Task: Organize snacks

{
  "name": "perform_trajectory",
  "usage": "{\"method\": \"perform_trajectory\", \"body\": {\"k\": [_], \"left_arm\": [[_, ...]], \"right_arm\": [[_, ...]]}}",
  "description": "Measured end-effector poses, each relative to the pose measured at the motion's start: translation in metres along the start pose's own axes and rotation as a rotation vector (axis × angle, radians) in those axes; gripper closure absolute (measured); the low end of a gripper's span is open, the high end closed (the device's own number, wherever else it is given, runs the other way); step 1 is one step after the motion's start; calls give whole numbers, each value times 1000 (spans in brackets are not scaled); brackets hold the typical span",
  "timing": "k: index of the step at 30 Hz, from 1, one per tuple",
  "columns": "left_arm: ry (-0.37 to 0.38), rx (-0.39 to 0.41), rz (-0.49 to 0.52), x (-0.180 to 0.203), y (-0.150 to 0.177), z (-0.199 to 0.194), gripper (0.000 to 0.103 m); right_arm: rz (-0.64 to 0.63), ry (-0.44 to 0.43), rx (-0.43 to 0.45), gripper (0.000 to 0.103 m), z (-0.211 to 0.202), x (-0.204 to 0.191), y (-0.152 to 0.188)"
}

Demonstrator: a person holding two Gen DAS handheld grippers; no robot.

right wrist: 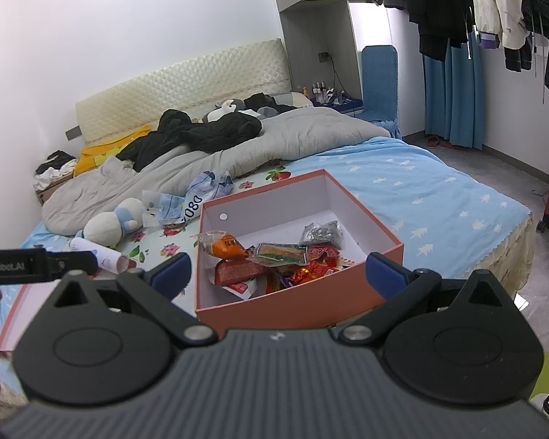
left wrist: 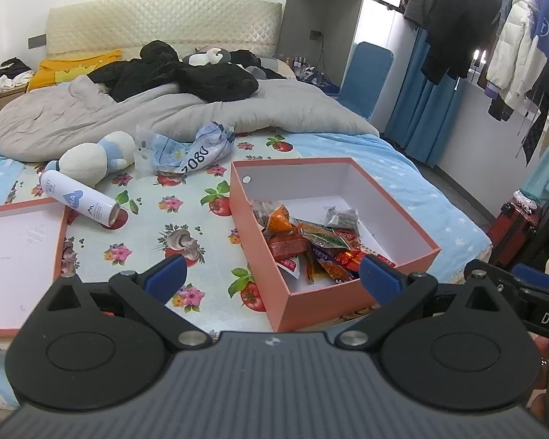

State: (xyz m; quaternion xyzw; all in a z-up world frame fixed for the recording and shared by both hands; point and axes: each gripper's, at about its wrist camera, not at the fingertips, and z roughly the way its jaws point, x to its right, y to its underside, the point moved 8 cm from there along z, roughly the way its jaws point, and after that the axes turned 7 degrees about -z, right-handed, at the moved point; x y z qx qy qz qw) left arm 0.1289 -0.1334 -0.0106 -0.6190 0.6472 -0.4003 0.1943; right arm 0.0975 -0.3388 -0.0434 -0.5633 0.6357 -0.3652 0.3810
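Both claws are hanging spread and empty — the snacks (right wrist: 274, 263) are sitting in the box (right wrist: 347, 303) straight ahead of the right claw (right wrist: 279, 274), the left claw (left wrist: 272, 278) hovering just beside.

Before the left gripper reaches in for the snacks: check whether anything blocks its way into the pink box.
Nothing visible does. The left gripper is open and empty, the pink box is uncovered, and the snack packets lie exposed inside. Its near wall is the only thing to clear.
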Motion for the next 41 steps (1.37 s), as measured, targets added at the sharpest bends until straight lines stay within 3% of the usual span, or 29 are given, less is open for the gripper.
{"method": "perform_trajectory", "body": {"k": [41], "left_arm": [[31, 9, -14, -1, 6, -23, 1]], "right_arm": [[15, -4, 18, 0, -9, -5, -3]]}}
